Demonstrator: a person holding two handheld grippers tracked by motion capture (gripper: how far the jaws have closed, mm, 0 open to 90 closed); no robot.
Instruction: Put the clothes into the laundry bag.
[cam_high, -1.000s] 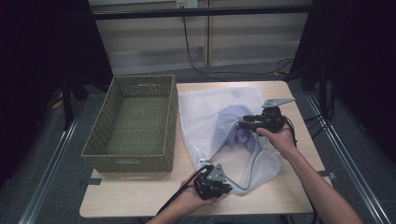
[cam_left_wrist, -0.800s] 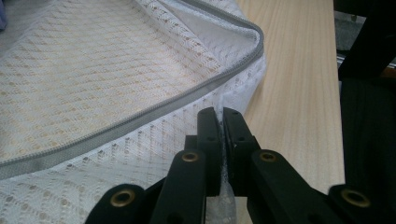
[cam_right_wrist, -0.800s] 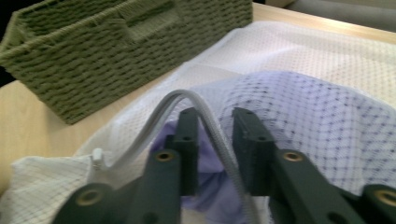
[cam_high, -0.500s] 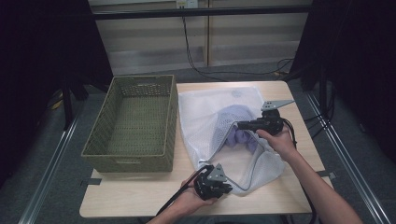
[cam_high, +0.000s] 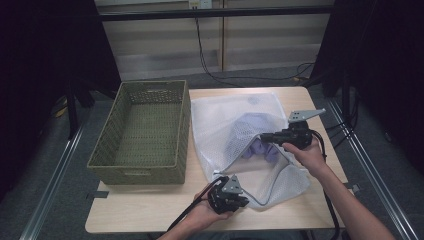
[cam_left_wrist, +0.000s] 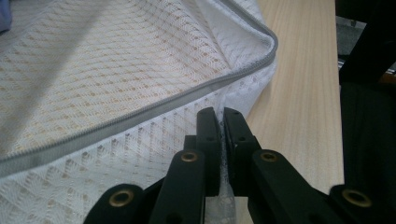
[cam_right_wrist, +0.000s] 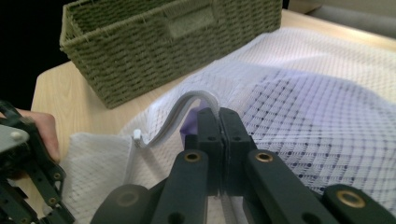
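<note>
A white mesh laundry bag (cam_high: 225, 120) lies on the table with a purple garment (cam_high: 252, 142) inside it. My right gripper (cam_high: 265, 137) is shut on the bag's upper zipper edge (cam_right_wrist: 177, 114) and holds it lifted over the garment. In the right gripper view the jaws (cam_right_wrist: 218, 114) close on that grey band. My left gripper (cam_high: 239, 199) sits at the bag's near corner, shut on the lower mesh edge. From the left gripper (cam_left_wrist: 219, 114), the mesh (cam_left_wrist: 93, 56) is pinched just below the grey zipper (cam_left_wrist: 140, 116). The bag's mouth gapes between the two grippers.
An empty green woven basket (cam_high: 135, 175) stands left of the bag, close against it, and its wall (cam_right_wrist: 154, 51) appears in the right gripper view. Bare wooden table (cam_high: 150, 210) runs along the front edge. Cables trail off the table's right side and across the floor behind.
My right gripper has drawn the zipper edge slightly right and toward the person, so the bag's mouth gapes a little wider. The left gripper has stayed put.
</note>
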